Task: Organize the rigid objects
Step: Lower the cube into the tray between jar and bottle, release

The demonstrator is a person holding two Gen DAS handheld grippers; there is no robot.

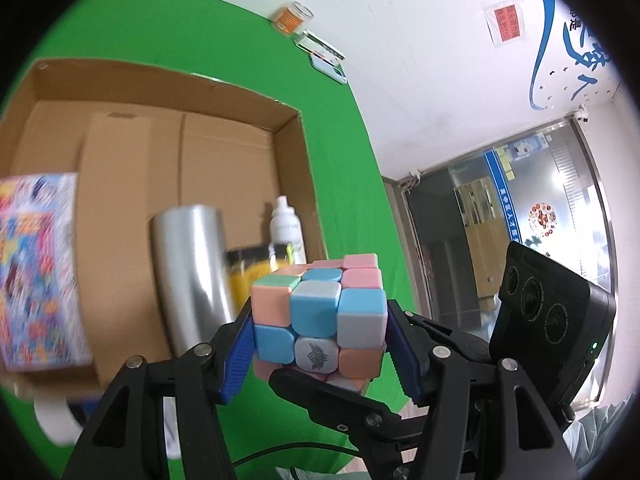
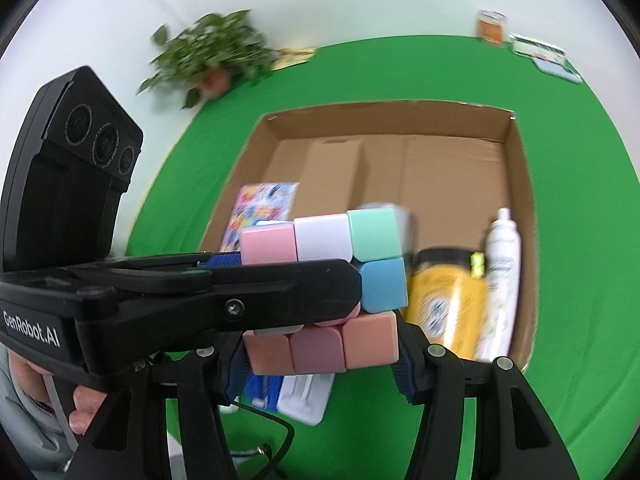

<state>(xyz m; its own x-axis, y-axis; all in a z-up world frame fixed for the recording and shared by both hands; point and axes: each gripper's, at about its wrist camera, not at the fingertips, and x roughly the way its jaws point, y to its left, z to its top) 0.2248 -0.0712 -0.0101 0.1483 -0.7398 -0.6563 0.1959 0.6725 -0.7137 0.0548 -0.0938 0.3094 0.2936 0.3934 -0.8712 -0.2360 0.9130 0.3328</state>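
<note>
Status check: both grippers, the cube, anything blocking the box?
Left gripper and right gripper both clamped on the pastel cube. Cube above cardboard box's near edge. Silver cylinder, yellow jar, white bottle crowd that side.

Green cloth point(image 2: 580, 280) under everything, all round the right gripper point(image 2: 320, 356). Potted plant point(image 2: 212, 52) far ahead-left of it at the cloth edge, blurred; flat yellowish item point(image 2: 294, 57) just right of the plant, can't ID. Orange-label jar point(image 2: 491, 27) far ahead-right, flat packets point(image 2: 538, 50) just beside it. From the left gripper point(image 1: 320, 344): white wall point(image 1: 420, 60) ahead-right, w/ red notice point(image 1: 505, 22) and blue lettering point(image 1: 576, 52) up high; glass door point(image 1: 520, 208) to the right, below the lettering.
</note>
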